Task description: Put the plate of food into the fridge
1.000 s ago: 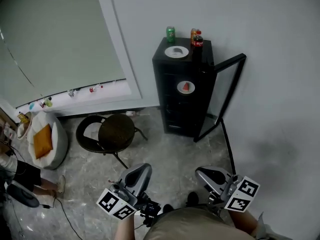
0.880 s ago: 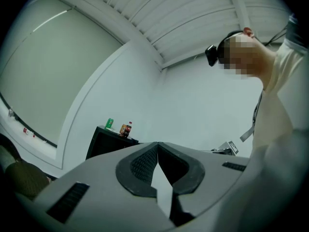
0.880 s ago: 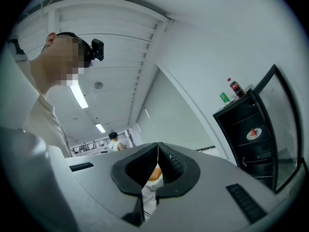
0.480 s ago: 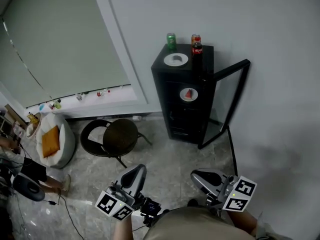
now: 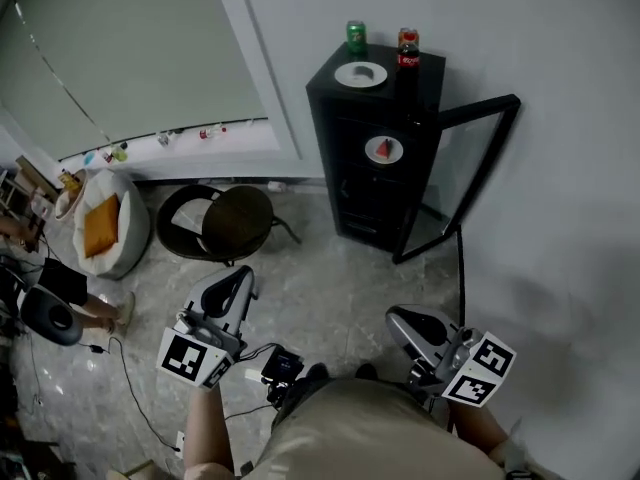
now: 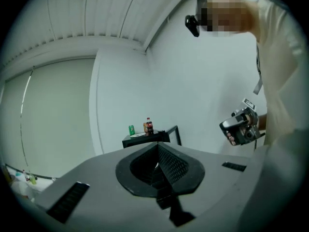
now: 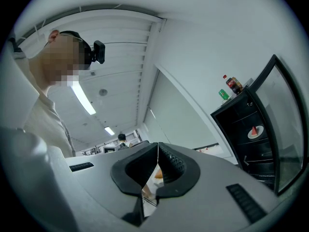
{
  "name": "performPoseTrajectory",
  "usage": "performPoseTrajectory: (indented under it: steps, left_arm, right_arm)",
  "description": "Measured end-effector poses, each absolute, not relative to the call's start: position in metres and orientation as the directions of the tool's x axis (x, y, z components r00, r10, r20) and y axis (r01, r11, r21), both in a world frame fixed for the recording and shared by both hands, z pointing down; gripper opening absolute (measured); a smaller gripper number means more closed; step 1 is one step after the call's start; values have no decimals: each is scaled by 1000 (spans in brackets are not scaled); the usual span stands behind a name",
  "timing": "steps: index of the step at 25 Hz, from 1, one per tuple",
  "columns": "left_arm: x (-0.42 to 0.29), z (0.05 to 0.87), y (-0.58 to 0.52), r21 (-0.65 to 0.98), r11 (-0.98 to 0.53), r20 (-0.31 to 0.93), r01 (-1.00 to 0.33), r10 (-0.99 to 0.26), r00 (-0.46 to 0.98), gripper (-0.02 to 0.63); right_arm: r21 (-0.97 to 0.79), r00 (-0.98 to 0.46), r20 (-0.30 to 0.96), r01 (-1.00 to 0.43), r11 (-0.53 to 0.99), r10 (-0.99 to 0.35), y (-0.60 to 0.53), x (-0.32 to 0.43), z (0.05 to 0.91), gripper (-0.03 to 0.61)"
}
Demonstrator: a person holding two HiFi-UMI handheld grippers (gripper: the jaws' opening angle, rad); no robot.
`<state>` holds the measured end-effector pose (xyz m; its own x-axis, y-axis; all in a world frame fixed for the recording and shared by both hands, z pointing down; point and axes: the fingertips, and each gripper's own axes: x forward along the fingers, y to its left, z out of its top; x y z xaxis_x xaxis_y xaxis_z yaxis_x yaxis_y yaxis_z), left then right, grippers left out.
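Grey stone-patterned floor (image 5: 320, 288) and a plain pale wall frame the spot I am steering in from afar. The plate of food (image 5: 384, 149), a white dish with a red wedge on it, sits on an upper shelf inside the black fridge (image 5: 342, 158), well ahead of both grippers. I judge it lies there because the placing itself is done. What may remain is the glass door (image 5: 466, 176), which stands swung out on the right gripper's side of the cabinet. On the fridge top, above that shelf, stand an empty white plate (image 5: 361, 74), a green can (image 5: 356, 36) and a cola bottle (image 5: 408, 56). The left gripper (image 5: 238, 280) and the right gripper (image 5: 402, 320) are held low, close to the person's body. Each has its jaws pressed together on nothing, which fits hands with no load to carry. A round dark chair (image 5: 235, 223) stands ahead of the left gripper, near the wall.
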<state>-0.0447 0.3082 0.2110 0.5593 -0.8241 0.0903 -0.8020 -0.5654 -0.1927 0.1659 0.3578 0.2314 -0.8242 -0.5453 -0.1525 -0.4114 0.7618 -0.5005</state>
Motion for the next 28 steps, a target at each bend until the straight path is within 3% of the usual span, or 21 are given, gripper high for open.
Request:
performPoseTrajectory:
  steps: [12,17,28]
  left_arm:
    - [-72,255,281,-267,-599,150,-755,-799,582,11]
    - [-61,278,262,-219,-654,121,-724,-754,645,9]
    - [-109,286,215,-85,-692,89,-717,-722,686,9]
  right_arm:
    - [-494,-826,-56,-465,734,-561,353,150,256,20]
    - [-492,-825,-15,-486,723,-565,339,118,264,20]
    - [-458,-798,9,-539,707,-603,280,49,249,20]
